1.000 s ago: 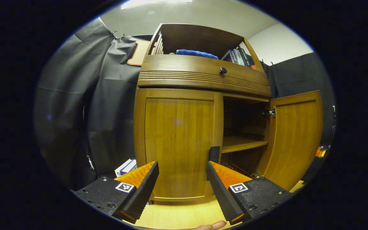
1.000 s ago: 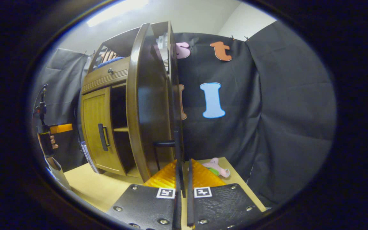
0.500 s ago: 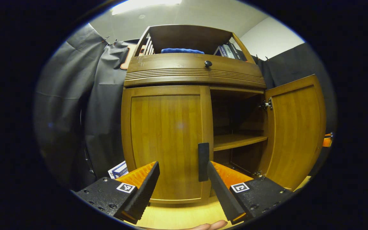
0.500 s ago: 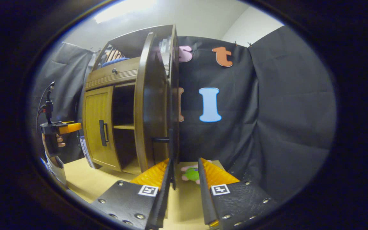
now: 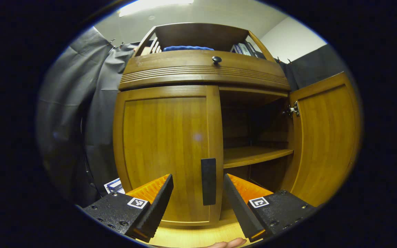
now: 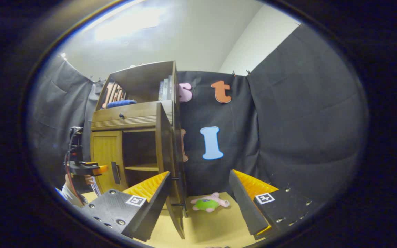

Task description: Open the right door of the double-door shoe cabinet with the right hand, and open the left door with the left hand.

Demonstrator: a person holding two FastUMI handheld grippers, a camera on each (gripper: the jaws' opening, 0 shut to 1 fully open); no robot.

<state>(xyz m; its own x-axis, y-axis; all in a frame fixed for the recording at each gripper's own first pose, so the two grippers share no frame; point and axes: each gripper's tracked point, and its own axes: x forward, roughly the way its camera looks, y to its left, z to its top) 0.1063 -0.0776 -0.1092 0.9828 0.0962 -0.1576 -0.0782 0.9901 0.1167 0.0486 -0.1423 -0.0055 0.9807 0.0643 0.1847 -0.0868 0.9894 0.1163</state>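
In the left gripper view, the left gripper [image 5: 198, 203] has its fingers spread wide with nothing between them, aimed at the shoe cabinet [image 5: 202, 72]. To the cabinet's left hangs the black cloth, with a boxed item [image 5: 115, 186] low on the floor, half hidden. The left door [image 5: 165, 151] is flush shut; its dark vertical handle [image 5: 208, 181] sits by the inner edge, in line with the gap between the fingers but apart from them. Right of it the compartment is open, its shelf [image 5: 253, 155] visible and its back in shadow. The right door [image 5: 326, 137] stands swung out, its far edge cut off. In the right gripper view, the left gripper [image 6: 84, 168] is seen far left near the closed door, the hand holding it partly hidden. The right gripper [image 6: 198, 203] is released, fingers wide, the open door's edge just beside its left finger. A plush toy [image 6: 209, 204] lies on the table [image 6: 212, 230] by the cloth wall.
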